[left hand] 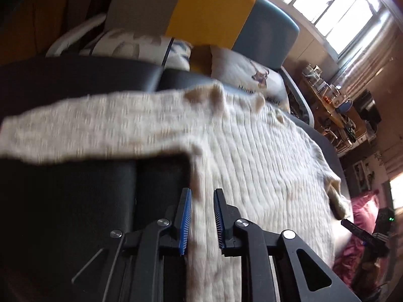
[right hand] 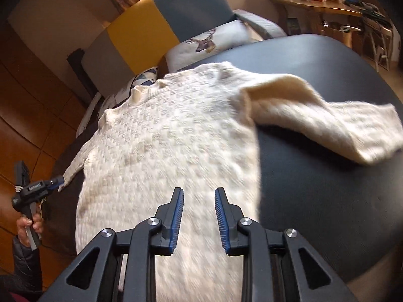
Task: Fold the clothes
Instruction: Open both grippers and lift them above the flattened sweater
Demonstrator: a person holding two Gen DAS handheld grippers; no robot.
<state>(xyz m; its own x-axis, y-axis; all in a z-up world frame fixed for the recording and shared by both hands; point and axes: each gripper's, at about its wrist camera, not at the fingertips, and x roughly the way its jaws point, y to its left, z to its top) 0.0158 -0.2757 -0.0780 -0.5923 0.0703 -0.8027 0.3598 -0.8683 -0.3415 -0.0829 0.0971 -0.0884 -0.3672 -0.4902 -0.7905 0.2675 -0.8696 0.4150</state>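
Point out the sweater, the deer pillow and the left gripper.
sweater (right hand: 176,130): right wrist view, chest panel.
deer pillow (right hand: 209,41): right wrist view, on the deer print.
left gripper (left hand: 201,216): left wrist view, midway between the fingertips.

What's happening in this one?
A person holding a gripper in each hand is starting to fold a cream knit sweater spread flat on a black padded surface. The left gripper and the right gripper are both open over the sweater's lower body, gripping nothing. Both sleeves lie stretched out sideways, so no fold is made yet.
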